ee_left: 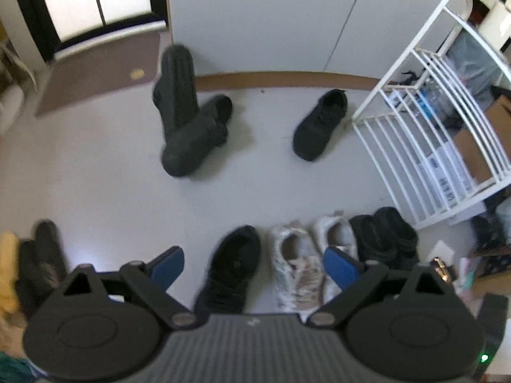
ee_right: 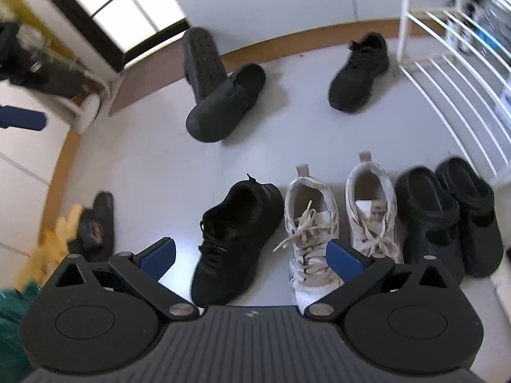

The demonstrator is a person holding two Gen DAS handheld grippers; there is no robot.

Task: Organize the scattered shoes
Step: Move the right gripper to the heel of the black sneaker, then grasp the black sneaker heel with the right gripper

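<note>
Both the left claw and right claw hang spread wide and empty above a floor-edge row of toe-near shoes, a black sneaker, white sneakers and black clogs, while its matching black sneaker lies slantwise by the baseboard.

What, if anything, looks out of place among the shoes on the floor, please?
Two dark clogs lie piled crosswise by the wall, one tipped sole-up. A black sneaker sits alone by the white rack, while its likely mate stands in the near row without a partner.
</note>
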